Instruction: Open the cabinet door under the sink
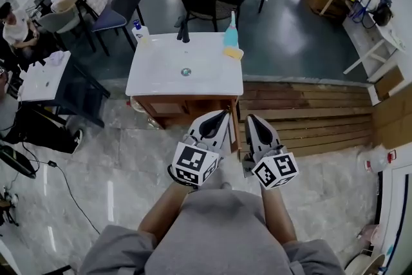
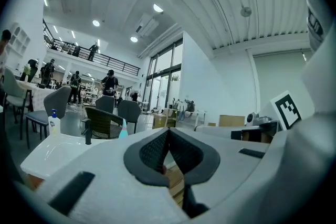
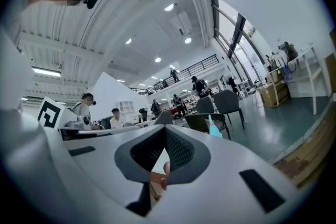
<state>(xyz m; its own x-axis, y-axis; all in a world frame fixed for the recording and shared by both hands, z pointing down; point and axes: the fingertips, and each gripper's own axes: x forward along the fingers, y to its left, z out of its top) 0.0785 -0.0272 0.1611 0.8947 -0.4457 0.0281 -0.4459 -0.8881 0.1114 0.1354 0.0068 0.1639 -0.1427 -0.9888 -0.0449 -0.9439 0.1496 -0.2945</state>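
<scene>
The brown wooden cabinet door (image 1: 172, 106) sits just above frame centre, under the white rectangular sink basin (image 1: 161, 71). Expect it to be rigid, hinged and light to swing. No handle shows, so plan to hook a free edge. Your left claw (image 1: 223, 115) and right claw (image 1: 250, 119), both clenched on nothing, hang just below its right corner.

The sink (image 1: 161, 71) is white with a black tap (image 1: 184, 32). The cabinet (image 1: 168, 106) under it is reddish-brown wood. Along the sink's far edge stand a turquoise bottle (image 1: 230, 34), a yellow sponge (image 1: 234, 53) and a white bottle (image 1: 139, 29) with a blue cap. The left gripper (image 1: 222, 114) and right gripper (image 1: 251, 119) are pale grey with black pads and black-and-white square markers. The floor (image 1: 129, 158) is grey and veined like marble.
</scene>
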